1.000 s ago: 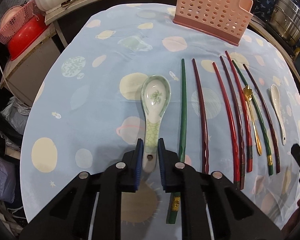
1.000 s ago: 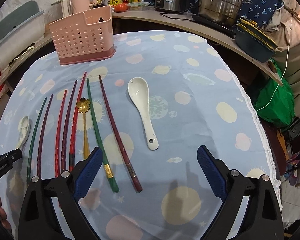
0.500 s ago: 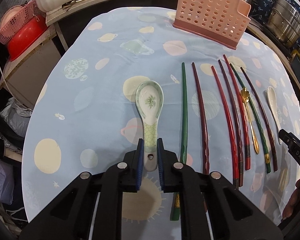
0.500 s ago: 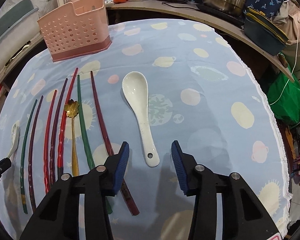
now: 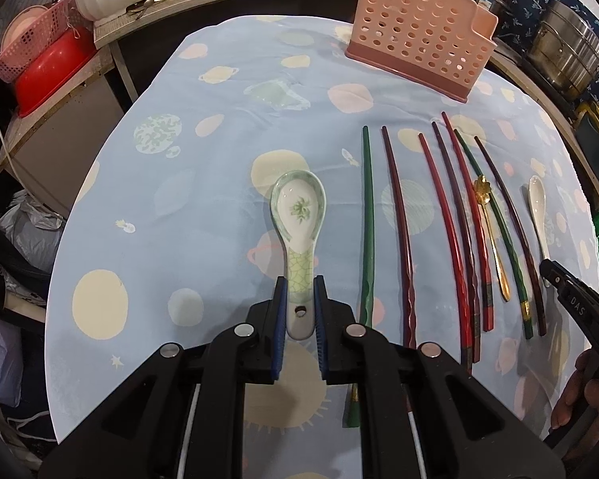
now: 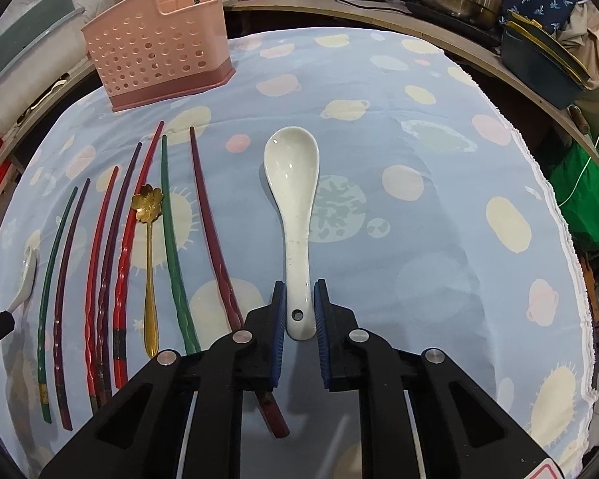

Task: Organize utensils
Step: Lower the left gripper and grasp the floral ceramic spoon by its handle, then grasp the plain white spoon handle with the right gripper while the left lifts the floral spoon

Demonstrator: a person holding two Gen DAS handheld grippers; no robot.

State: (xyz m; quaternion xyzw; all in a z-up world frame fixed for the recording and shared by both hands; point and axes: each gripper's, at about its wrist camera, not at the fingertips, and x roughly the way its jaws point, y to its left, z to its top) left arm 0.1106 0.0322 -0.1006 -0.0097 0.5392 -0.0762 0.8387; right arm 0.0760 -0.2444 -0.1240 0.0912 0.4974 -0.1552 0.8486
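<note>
White porcelain now sits between your right tool's [image 6: 299, 311] blue pads: its jaws have just been closing from wide apart onto the handle of the plain white spoon [image 6: 293, 215], which lies flat on the desk [image 6: 439, 239]. Your left tool [image 5: 299, 311] is clamped on the handle of the green-patterned spoon [image 5: 298, 235], also flat on the cloth. With both spoons gripped, you look ready to lift and carry them to the pink holder [image 6: 155, 60] at the far edge. Between the spoons lies a row of chopsticks [image 6: 215, 239] with a small gold spoon [image 6: 149, 239] among them; the nearest dark red stick runs under your right tool, so lift straight up to avoid dragging it.
</note>
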